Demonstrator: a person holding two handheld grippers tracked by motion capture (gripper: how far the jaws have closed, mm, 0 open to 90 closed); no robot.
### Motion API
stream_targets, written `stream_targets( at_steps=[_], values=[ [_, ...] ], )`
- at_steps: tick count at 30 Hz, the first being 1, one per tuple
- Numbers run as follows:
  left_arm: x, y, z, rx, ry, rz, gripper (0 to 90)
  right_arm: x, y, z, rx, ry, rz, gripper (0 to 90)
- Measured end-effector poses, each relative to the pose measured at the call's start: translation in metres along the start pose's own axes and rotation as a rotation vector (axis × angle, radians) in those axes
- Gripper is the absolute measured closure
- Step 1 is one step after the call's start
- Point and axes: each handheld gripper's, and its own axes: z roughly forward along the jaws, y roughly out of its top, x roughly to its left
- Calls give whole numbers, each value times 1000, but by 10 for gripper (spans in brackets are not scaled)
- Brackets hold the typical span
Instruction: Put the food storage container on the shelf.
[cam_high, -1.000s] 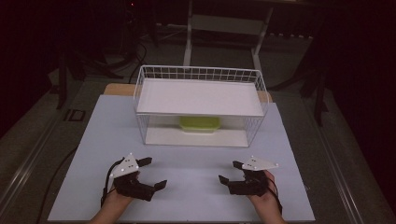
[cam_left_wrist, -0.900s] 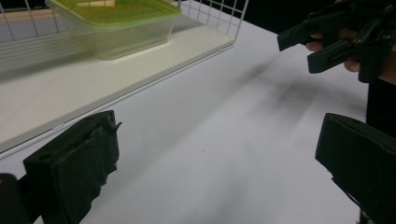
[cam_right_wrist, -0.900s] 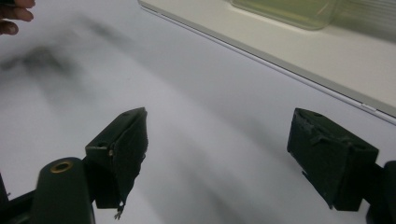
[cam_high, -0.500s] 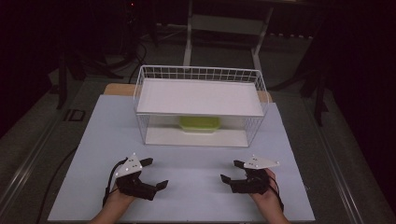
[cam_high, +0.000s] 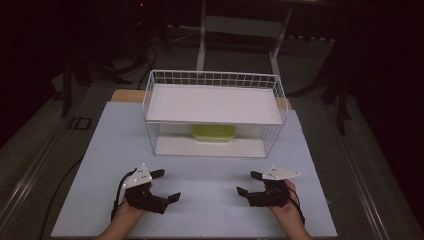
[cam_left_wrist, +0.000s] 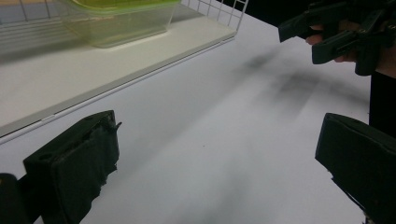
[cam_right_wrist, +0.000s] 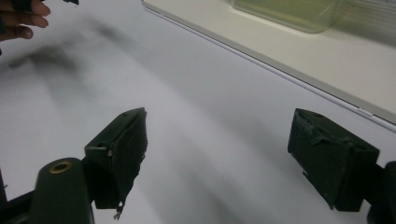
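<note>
My left gripper (cam_high: 167, 185) rests low over the white table near its front left, open, with nothing between its jaws. My right gripper (cam_high: 248, 183) mirrors it at the front right, also open and empty. A white two-level wire rack (cam_high: 215, 80) stands at the table's middle back. On its lower shelf sits a translucent green container (cam_high: 213, 133). In the left gripper view, the left gripper (cam_left_wrist: 217, 140) faces bare table, with the container (cam_left_wrist: 121, 18) at the top left and the right gripper (cam_left_wrist: 336, 32) at the top right. In the right gripper view, the right gripper (cam_right_wrist: 219, 135) is wide apart, with the container (cam_right_wrist: 289, 11) beyond.
The white table top (cam_high: 210, 210) lies bare between the two grippers and the rack's lower shelf (cam_high: 210, 147). A hand (cam_right_wrist: 18, 18) holding the left gripper shows at the top left of the right gripper view. Dark floor and stand legs surround the table.
</note>
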Motion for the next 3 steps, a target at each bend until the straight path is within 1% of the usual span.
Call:
stream_targets(
  at_steps=[3],
  values=[
    [0,0,1,2,1,1,2,0,0,0,3,1,2,192]
  ],
)
